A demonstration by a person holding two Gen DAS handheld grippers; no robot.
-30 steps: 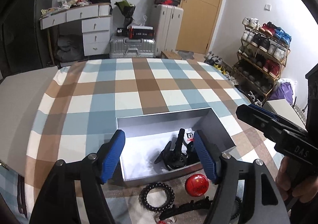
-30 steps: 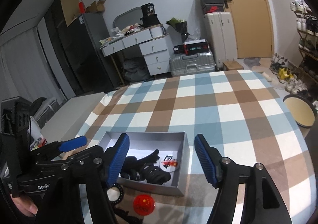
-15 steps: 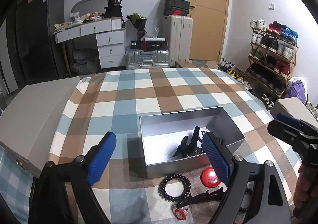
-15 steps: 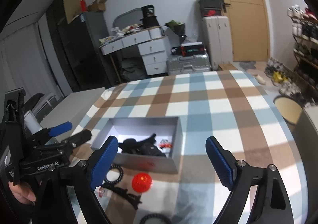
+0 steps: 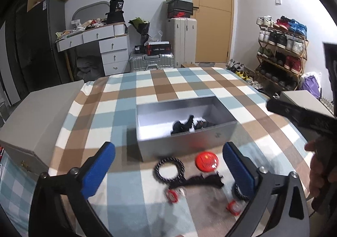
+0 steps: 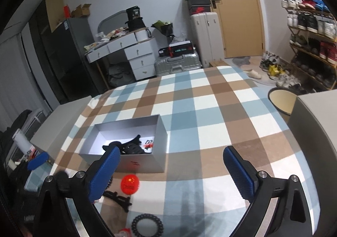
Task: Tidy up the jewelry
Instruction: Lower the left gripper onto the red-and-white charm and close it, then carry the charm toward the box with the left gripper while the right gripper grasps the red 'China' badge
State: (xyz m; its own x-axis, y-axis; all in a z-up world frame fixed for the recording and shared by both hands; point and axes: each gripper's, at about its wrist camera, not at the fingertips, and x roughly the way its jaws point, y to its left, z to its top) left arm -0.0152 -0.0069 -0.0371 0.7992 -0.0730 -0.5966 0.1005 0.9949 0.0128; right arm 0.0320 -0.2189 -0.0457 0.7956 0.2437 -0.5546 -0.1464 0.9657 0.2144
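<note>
An open silver box (image 5: 185, 142) (image 6: 145, 163) sits on the checked cloth and holds black hair clips (image 5: 185, 126) (image 6: 128, 147) and a small badge (image 6: 149, 144). In front of it lie a red round badge (image 5: 206, 161) (image 6: 130, 184), a black bead bracelet (image 5: 168, 170), a black hair claw (image 5: 202, 181) (image 6: 118, 198), a second black bracelet (image 6: 147, 225) and small red pieces (image 5: 171, 196). My left gripper (image 5: 168, 170) is open and empty above these loose items. My right gripper (image 6: 171, 173) is open and empty, right of the box front.
A grey lidded box (image 5: 40, 119) lies at the table's left edge and another grey box (image 6: 316, 123) at the right. Beyond the table stand a desk with drawers (image 5: 101, 47), suitcases (image 5: 151, 61) and a shoe rack (image 5: 282, 51).
Both grippers have pulled back and up from the box and their jaws have opened wider. More of the loose jewelry in front of the box shows now.
</note>
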